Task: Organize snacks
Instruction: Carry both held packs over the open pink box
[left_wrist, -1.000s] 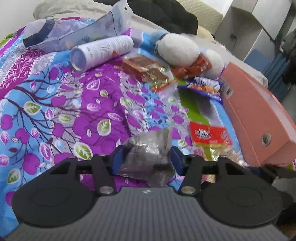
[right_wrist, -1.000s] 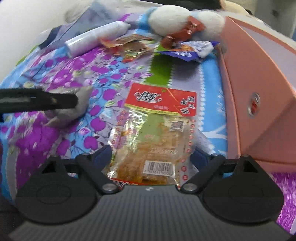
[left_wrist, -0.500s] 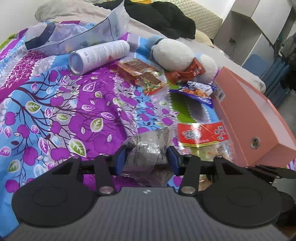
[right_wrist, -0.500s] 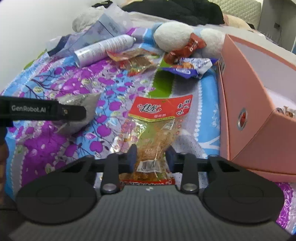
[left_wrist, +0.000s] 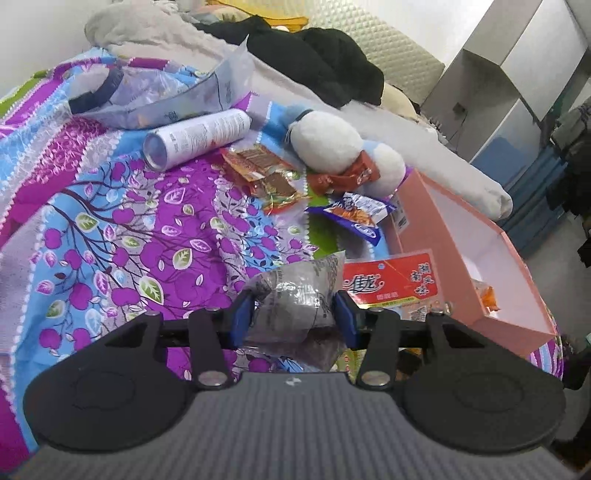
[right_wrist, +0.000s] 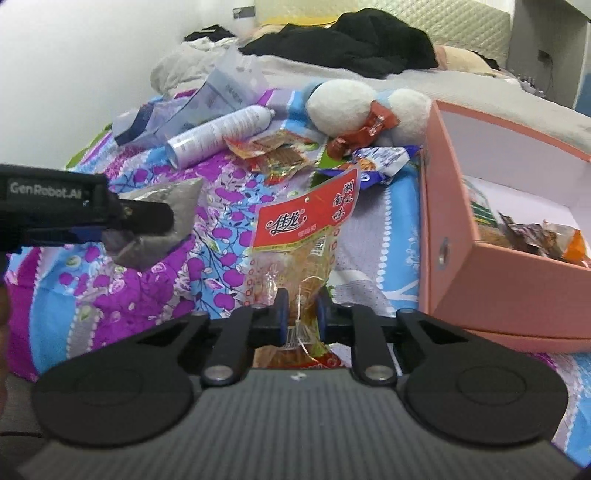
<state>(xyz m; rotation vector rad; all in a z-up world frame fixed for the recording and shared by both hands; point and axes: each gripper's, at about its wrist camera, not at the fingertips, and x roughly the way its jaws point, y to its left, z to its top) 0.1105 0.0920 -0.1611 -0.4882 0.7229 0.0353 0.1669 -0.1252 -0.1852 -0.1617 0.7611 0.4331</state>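
Fingers (right_wrist: 281, 314) pinch red-topped packet (right_wrist: 303, 236) (left: grey pouch (left_wrist: 295, 299)).

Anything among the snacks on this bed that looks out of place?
Yes: a white spray can lies on its side and a plush toy sits among the wrappers on the bedspread; neither is a snack.

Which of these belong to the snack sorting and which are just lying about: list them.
Job: grey packet in left gripper; red-topped packet in right gripper; blue-purple packet; brown snack sachets; pink box.

Lying about: spray can; plush toy; black clothing; clear bag.
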